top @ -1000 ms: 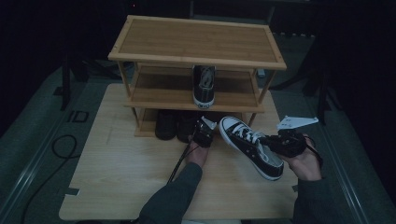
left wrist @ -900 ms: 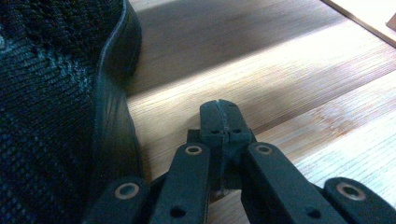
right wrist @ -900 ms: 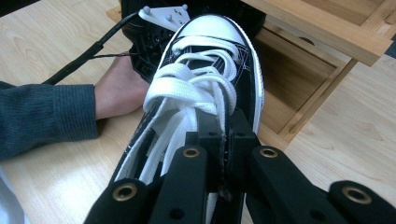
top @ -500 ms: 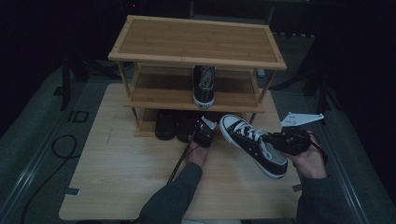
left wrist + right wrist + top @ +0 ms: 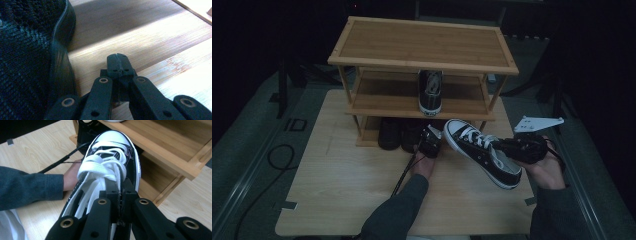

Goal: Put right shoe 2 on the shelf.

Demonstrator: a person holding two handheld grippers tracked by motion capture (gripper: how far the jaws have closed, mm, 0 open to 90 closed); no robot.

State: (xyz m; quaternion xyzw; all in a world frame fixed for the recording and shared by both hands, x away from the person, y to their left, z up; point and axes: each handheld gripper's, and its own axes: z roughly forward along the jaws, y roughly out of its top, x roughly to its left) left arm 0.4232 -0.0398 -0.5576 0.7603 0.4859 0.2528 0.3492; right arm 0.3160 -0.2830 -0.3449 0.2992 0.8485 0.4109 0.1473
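Compared with one second ago, the sneaker (image 5: 482, 151) sits higher in the high view and its toe has come closer to the shoe rack (image 5: 424, 70); the right tongs (image 5: 512, 148) have risen with it. The left tongs (image 5: 430, 141) have not shifted.

The sneaker, black with a white toe cap and white laces, is held clear of the worktop (image 5: 337, 190), in front of the rack's right end. Its long axis runs diagonally in the high view: toe up-left toward the rack's lower shelves, heel down-right toward the person's right hand (image 5: 544, 167). The sole faces down.

The right tongs are clamped on the sneaker (image 5: 112, 170) at its tongue, behind the laces, pads nearly together.

The left tongs (image 5: 117, 62) are closed together on nothing, low at the rack's bottom shelf, just beside a dark shoe (image 5: 30, 57). A second matching sneaker (image 5: 431, 91) stands on the middle shelf, toe outward.
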